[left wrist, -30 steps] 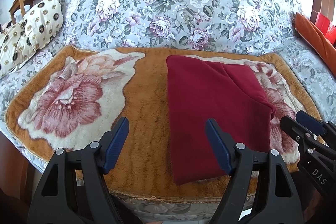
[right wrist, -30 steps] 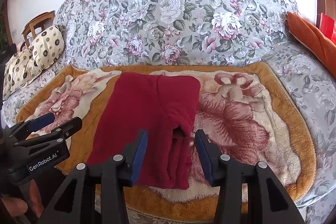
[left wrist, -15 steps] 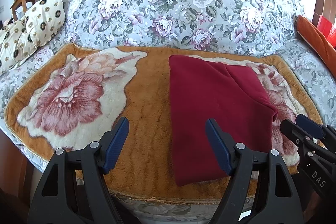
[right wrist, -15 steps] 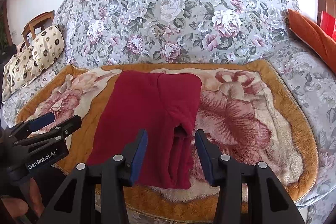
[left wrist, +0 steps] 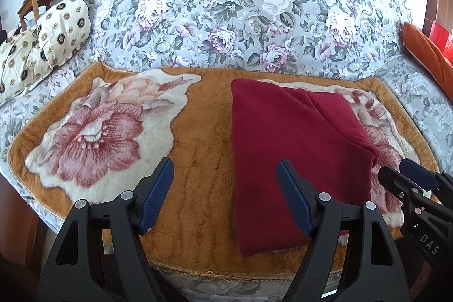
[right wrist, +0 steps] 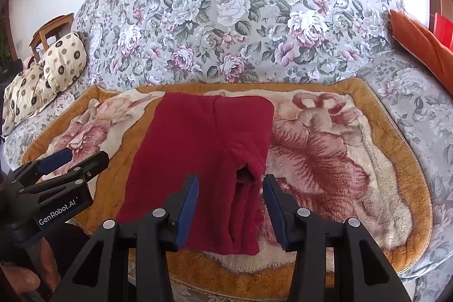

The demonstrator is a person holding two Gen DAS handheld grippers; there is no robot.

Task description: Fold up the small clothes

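Left wrist view first: the left gripper hangs above the near edge of a plush mat, its two black plastic arms tipped with ribbed blue pads, jaws spread wide with nothing between them but orange pile. The mat is thick and fuzzy, an orange-brown border around cream fleece printed with big pink roses. On its right half lies the dark red garment, soft fleece, folded into a long rough rectangle with a diagonal flap across its upper right corner. Its lower left part shows just behind the left gripper's right pad. At the far right edge the right gripper pokes in, black with a blue tip, just beside the garment's right side. Behind it all rises a sofa in grey floral cloth, with cream dotted cushions at the left and an orange cushion at the right.

Over to the right wrist view: the right gripper is parted about halfway, holding nothing, its blue pads framing the garment's bunched lower right fold, where a tube-like opening gapes. The pads hover clear of the cloth. The left gripper shows side-on at the left, over the mat.
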